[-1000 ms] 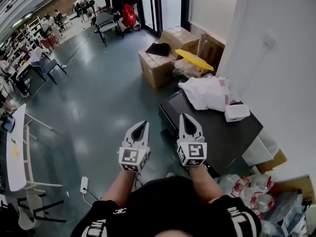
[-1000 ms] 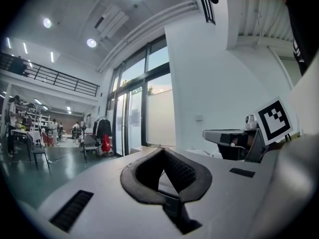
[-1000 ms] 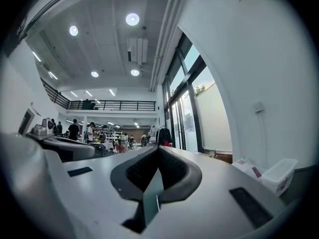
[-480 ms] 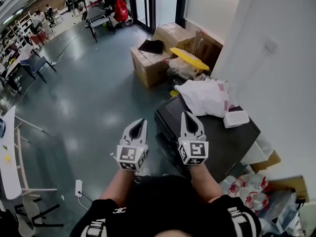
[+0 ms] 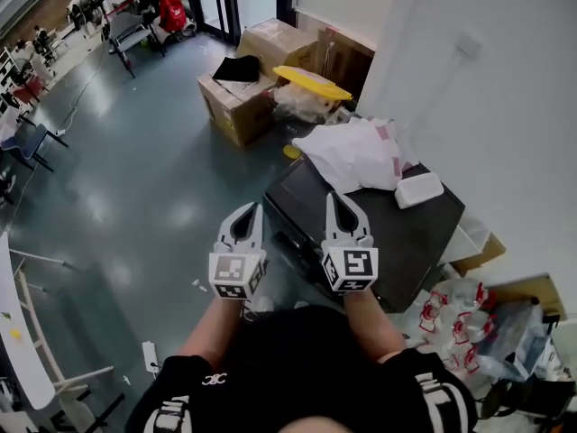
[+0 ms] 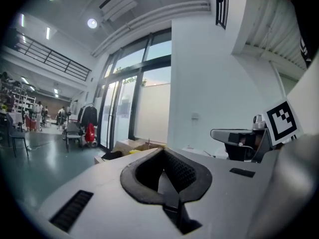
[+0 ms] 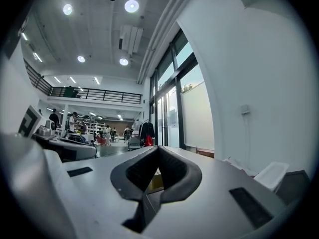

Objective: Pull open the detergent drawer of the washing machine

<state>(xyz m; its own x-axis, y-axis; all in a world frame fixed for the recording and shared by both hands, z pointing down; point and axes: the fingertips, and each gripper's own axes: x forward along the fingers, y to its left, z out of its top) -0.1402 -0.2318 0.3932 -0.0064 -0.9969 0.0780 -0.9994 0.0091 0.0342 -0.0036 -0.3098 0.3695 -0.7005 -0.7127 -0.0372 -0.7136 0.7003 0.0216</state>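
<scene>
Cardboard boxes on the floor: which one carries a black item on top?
The nearer box, left of the yellow lid, carries it; the box behind has a bare top.

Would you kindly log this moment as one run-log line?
stage: before contact | left gripper: shut, empty | right gripper: shut, empty | washing machine: untouched | drawer: not discernible

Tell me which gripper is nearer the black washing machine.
Right. The right gripper is over the left edge of the washing machine; the left gripper is off its left side, above the floor.

Glossy floor [image 5: 135, 179], cardboard boxes [image 5: 236, 111], smooth dark machine top [image 5: 397, 233]
</scene>
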